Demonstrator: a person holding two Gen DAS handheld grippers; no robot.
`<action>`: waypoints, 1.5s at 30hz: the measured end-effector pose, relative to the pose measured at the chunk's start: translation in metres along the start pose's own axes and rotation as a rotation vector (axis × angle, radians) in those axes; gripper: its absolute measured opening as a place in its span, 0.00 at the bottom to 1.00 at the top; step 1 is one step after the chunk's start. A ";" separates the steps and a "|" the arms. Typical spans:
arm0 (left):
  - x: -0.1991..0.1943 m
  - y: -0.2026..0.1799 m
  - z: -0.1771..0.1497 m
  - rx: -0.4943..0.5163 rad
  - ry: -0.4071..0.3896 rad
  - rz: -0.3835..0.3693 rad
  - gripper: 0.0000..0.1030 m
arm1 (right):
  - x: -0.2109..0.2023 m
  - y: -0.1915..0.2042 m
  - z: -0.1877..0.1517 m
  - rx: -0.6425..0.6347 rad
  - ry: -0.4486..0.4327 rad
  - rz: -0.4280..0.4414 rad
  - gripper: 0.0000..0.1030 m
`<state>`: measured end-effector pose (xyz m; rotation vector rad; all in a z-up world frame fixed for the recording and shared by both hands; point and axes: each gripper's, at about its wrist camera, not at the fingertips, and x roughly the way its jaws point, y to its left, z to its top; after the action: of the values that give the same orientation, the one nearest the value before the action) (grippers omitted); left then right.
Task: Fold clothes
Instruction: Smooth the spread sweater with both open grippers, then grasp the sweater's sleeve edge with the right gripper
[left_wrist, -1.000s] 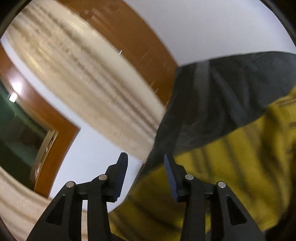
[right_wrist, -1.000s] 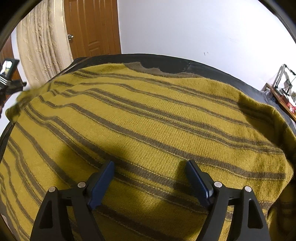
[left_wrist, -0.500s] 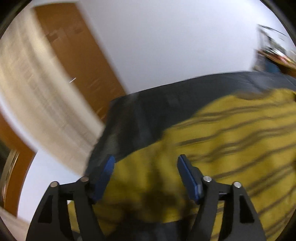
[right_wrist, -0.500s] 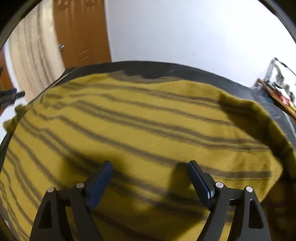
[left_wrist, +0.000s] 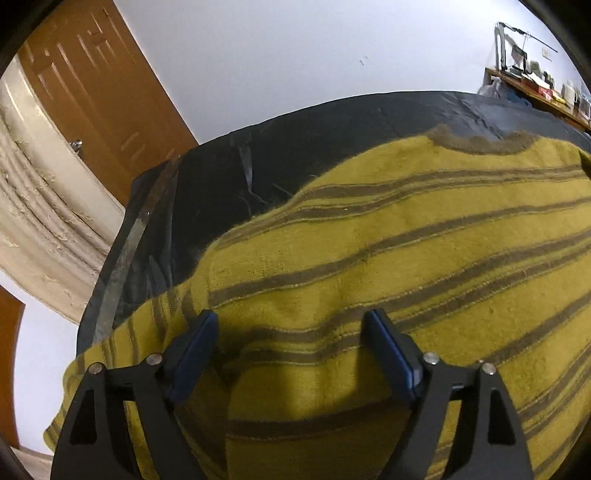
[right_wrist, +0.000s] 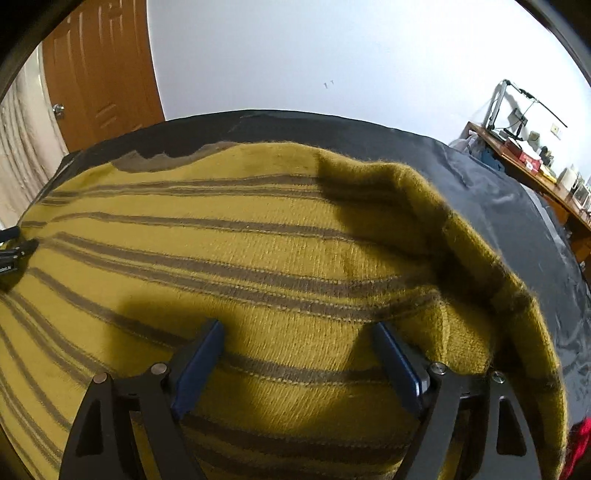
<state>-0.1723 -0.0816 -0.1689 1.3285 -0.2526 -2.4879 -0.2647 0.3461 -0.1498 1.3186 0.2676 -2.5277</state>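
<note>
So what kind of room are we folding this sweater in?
Probably a bedroom at home. The yellow striped sweater lies on a dark sheet, with a wooden door behind, a beige curtain beside it and a cluttered wooden desk.

The yellow striped sweater (left_wrist: 424, 258) covers most of the dark table cover (left_wrist: 332, 140), leaving bare strips along the far edge and left corner. Its right side stands up as a raised fold (right_wrist: 461, 236), blocking sideways passage there. Bare cover (right_wrist: 517, 206) lies open beyond the fold. A door (right_wrist: 99, 81), a curtain (left_wrist: 40, 221) and a cluttered shelf (right_wrist: 535, 166) bound the far side.
</note>
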 end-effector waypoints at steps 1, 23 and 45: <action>0.000 0.000 0.000 -0.003 -0.006 0.006 0.90 | 0.001 0.000 0.001 -0.002 0.000 0.001 0.83; -0.107 -0.071 -0.012 0.106 -0.077 -0.201 0.95 | -0.159 -0.091 -0.116 0.201 -0.256 0.035 0.83; -0.153 -0.199 -0.045 0.213 -0.082 -0.447 0.95 | -0.155 -0.106 -0.198 0.243 -0.190 0.004 0.83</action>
<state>-0.0915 0.1583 -0.1339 1.5050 -0.2705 -2.9602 -0.0614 0.5278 -0.1306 1.1435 -0.0847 -2.7252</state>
